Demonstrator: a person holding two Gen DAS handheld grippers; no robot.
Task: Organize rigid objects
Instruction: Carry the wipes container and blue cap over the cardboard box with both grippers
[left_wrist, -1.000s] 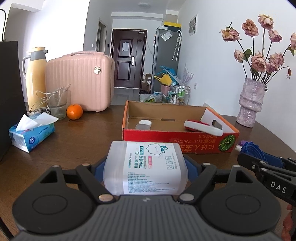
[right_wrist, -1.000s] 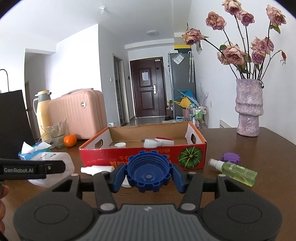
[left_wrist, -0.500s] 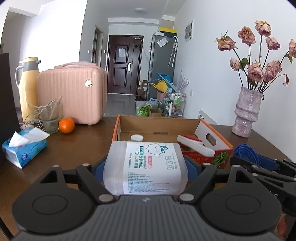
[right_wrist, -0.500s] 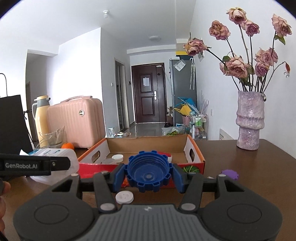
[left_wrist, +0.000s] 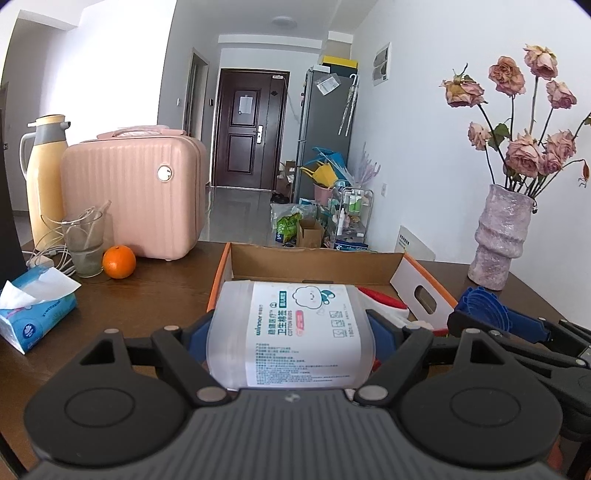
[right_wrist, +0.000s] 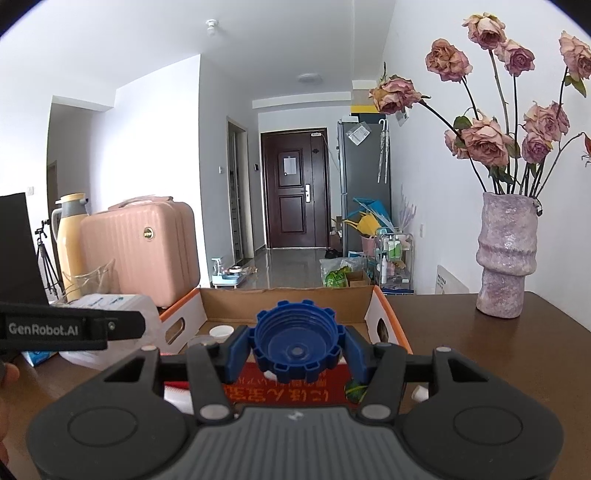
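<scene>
My left gripper (left_wrist: 291, 330) is shut on a translucent cotton-bud tub (left_wrist: 303, 332) with a white label, held sideways between the blue pads. The tub hangs over the near edge of an open cardboard box (left_wrist: 314, 258) with orange-red sides. My right gripper (right_wrist: 298, 343) is shut on a blue ridged bottle cap (right_wrist: 297, 341), hollow side facing the camera, just above the box's near wall (right_wrist: 288, 306). Inside the box lie a red-and-white item (left_wrist: 380, 299) and a small white cap (right_wrist: 221, 331). The two grippers are side by side; the blue cap (left_wrist: 480, 308) shows at the right of the left wrist view.
On the brown table stand a pink hard case (left_wrist: 133, 199), a yellow thermos (left_wrist: 44, 177), a glass (left_wrist: 83, 243), an orange (left_wrist: 119, 261) and a tissue pack (left_wrist: 33, 314) at the left. A vase of dried roses (right_wrist: 506, 254) stands at the right.
Both grippers have risen and moved forward to the box, each keeping its load. The green spray bottle and purple cap have dropped out of the right wrist view.
</scene>
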